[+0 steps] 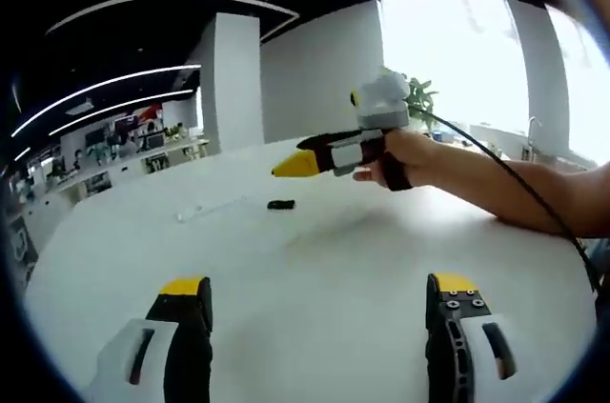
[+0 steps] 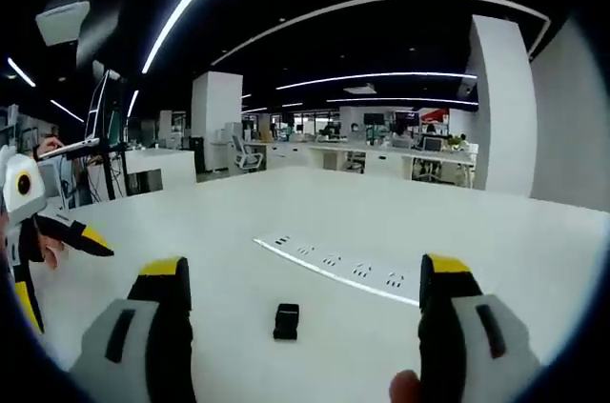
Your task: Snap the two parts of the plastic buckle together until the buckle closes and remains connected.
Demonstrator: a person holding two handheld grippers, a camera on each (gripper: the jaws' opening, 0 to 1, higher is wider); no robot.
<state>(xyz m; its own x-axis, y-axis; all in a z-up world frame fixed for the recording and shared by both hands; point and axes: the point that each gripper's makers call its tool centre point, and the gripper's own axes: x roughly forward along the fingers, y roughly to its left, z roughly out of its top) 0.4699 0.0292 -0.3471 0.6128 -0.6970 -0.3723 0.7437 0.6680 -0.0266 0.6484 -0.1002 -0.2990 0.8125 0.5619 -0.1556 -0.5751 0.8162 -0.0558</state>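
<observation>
My left tool (image 1: 319,293) rides low over the white bench (image 1: 315,260) with jaws spread wide and nothing between them; the black plastic buckle (image 1: 280,204) lies on the bench well ahead, a little left of centre. My right tool (image 2: 300,284) is spread too, empty, and the buckle (image 2: 286,320) lies flat on the bench between and just beyond its jaws, near a white power strip (image 2: 334,268) that runs slantwise behind it. In the left gripper view my hand (image 1: 396,163) holds the right tool above the bench, yellow tips pointing left; whether it is open cannot be told from that side.
</observation>
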